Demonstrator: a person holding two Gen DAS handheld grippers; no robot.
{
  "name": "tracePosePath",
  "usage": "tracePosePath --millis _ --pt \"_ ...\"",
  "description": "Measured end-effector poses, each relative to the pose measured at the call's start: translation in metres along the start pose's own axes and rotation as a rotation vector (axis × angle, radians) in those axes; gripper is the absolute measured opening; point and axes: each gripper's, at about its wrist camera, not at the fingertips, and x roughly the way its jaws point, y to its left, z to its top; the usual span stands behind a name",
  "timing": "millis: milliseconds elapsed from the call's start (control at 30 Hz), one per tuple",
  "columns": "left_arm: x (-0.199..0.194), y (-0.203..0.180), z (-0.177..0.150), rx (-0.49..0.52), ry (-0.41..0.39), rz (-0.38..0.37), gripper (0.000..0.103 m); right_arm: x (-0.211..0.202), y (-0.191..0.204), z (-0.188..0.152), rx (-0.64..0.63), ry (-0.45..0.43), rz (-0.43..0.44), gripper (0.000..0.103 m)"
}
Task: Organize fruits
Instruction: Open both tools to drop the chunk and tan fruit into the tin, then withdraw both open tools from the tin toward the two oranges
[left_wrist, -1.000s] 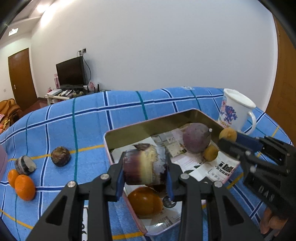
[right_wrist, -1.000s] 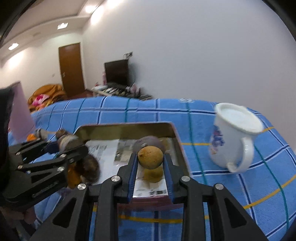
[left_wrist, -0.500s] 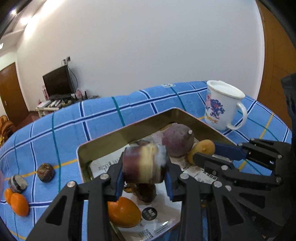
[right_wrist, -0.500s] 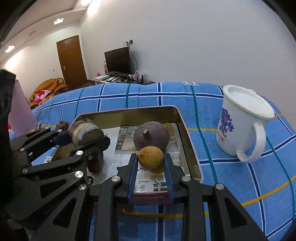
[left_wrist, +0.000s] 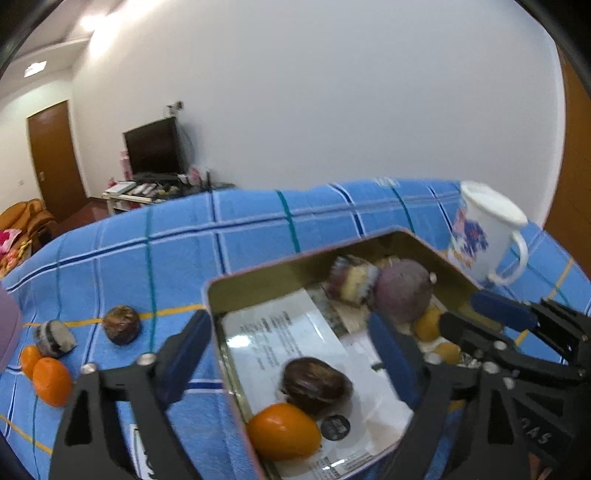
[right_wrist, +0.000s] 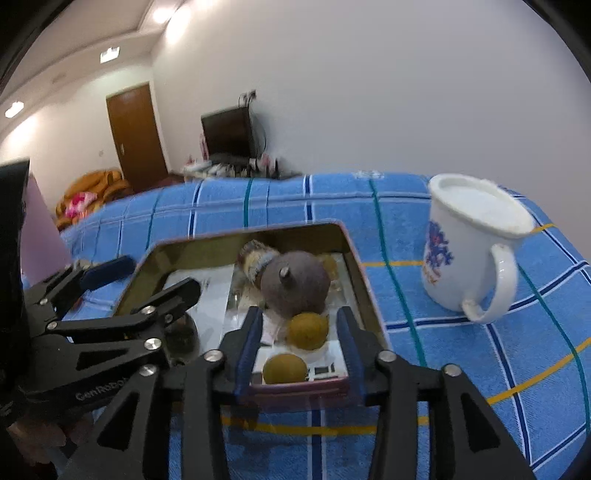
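A metal tin (left_wrist: 258, 273) (right_wrist: 354, 254) lined with paper stands on the blue checked cloth. In it lie a cut purple-and-cream fruit (left_wrist: 351, 282) (right_wrist: 255, 258), a round purple fruit (left_wrist: 402, 295) (right_wrist: 295, 286), two small yellow fruits (right_wrist: 307, 330) (right_wrist: 284, 368), a dark brown fruit (left_wrist: 316, 384) and an orange (left_wrist: 282, 430). My left gripper (left_wrist: 291, 350) is open and empty over the tin's near left part. My right gripper (right_wrist: 301, 341) is open, its jaws either side of the yellow fruits at the tin's near edge.
A white mug (left_wrist: 487, 236) (right_wrist: 476, 243) stands right of the tin. Left of the tin on the cloth lie a dark brown fruit (left_wrist: 121, 325), a cut fruit (left_wrist: 53, 338) and two oranges (left_wrist: 51, 380). A pink object (right_wrist: 37, 236) stands at far left.
Both grippers opened. The left let go of the cut purple-and-cream fruit, now at the tin's back; the right let go of the small yellow fruit, now in the tin's near corner.
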Motion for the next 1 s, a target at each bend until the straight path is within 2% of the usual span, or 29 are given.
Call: tracePosePath --millis 33,100,267,333,500,667,900,1000 --pt "-0.004 0.005 0.001 -0.023 -0.021 0.016 0.103 -0.005 -0.003 0.001 0.013 -0.028 0.004 0.053" --pt "-0.011 0.012 0.001 -0.042 -0.047 0.027 0.103 -0.017 -0.007 0.002 0.036 -0.099 0.001 0.066" --pt "-0.014 0.02 -0.001 -0.037 -0.046 0.076 0.103 -0.05 -0.013 0.0 0.054 -0.319 -0.034 0.069" --pt "-0.014 0.023 -0.003 -0.025 -0.046 0.105 0.103 -0.055 -0.014 -0.001 0.061 -0.356 -0.057 0.071" --pt "-0.019 0.03 -0.011 0.002 -0.059 0.188 0.103 -0.053 -0.019 -0.001 0.087 -0.36 -0.079 0.071" --pt "-0.027 0.038 -0.017 -0.008 -0.071 0.198 0.103 -0.056 -0.017 -0.001 0.094 -0.376 -0.114 0.071" --pt "-0.04 0.046 -0.026 0.025 -0.078 0.22 0.103 -0.058 -0.002 -0.002 0.041 -0.381 -0.204 0.071" --pt "-0.046 0.055 -0.029 0.025 -0.078 0.235 0.103 -0.053 0.003 -0.001 0.058 -0.355 -0.197 0.071"
